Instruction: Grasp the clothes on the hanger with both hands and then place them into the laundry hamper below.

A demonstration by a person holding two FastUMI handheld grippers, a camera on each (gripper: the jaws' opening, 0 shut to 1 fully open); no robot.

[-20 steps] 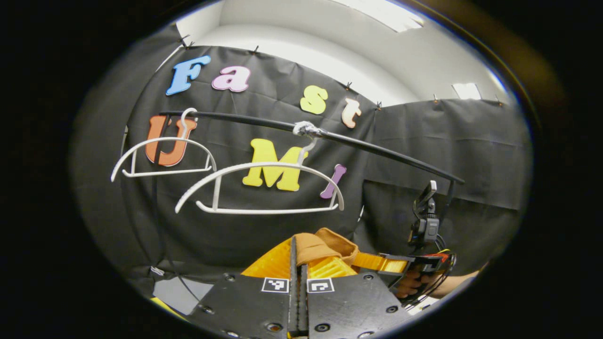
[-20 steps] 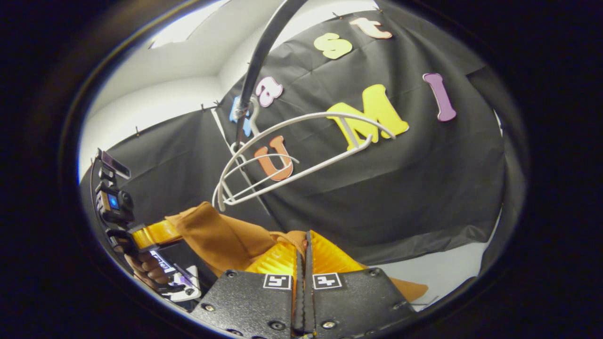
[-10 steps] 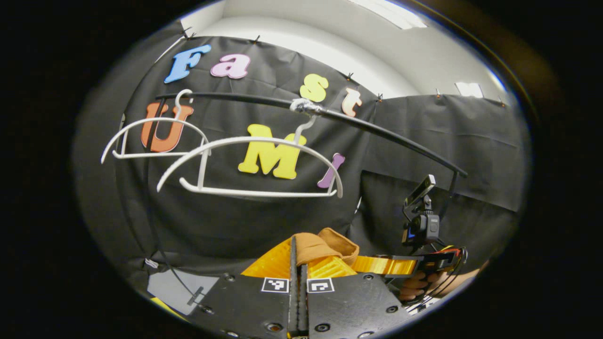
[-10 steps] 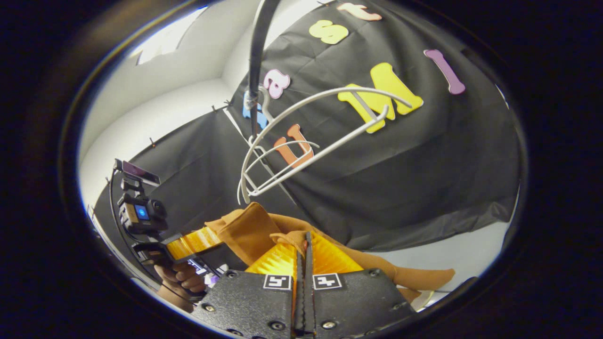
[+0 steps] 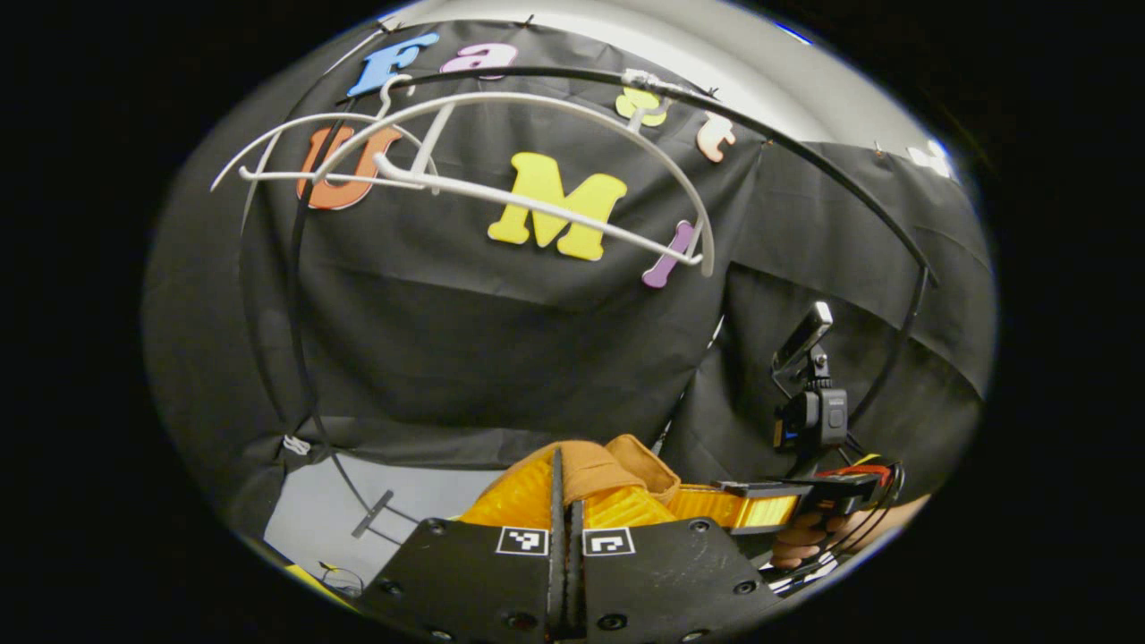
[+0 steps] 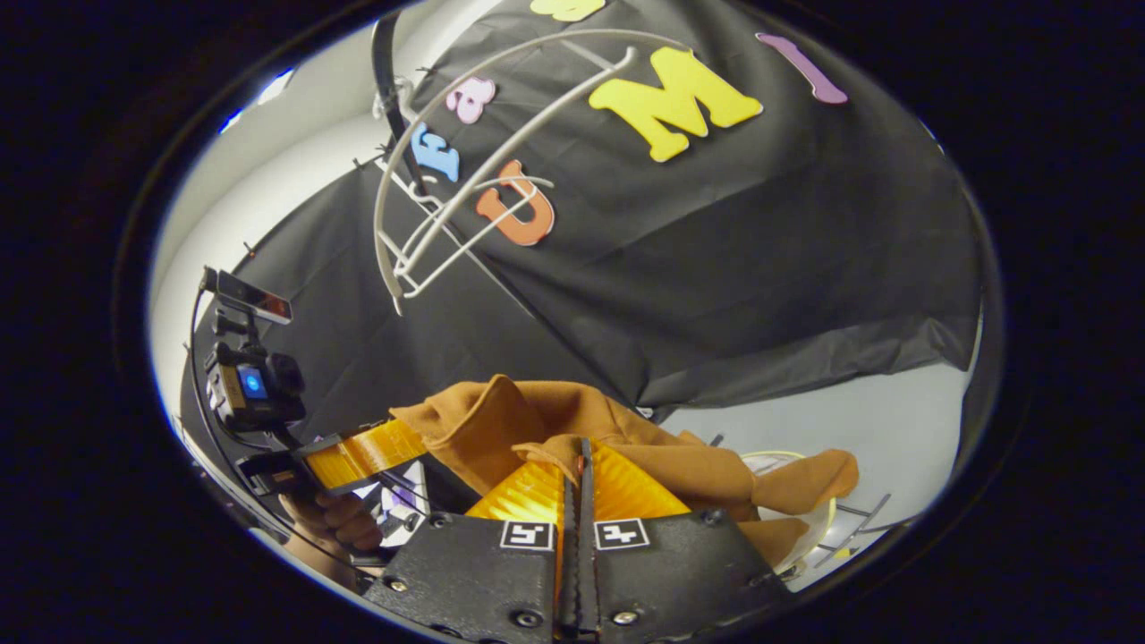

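Both grippers were clamped tight on the shirt (image 6: 555, 420), an orange-brown one, fingers pressed together with cloth bunched between them. The left gripper (image 5: 566, 474) had a small fold at its tips, and the right gripper (image 6: 580, 465) held the other end, with the rest of the fabric draping off to its right. The two white hangers (image 5: 501, 152) hung bare on the black rail (image 5: 805, 152), well above the cloth. Something pale and round (image 6: 809, 528) sat under the shirt's loose end in the right gripper view, maybe the hamper rim, too hidden to say. A hand (image 6: 340, 523) gripped the left tool's handle.
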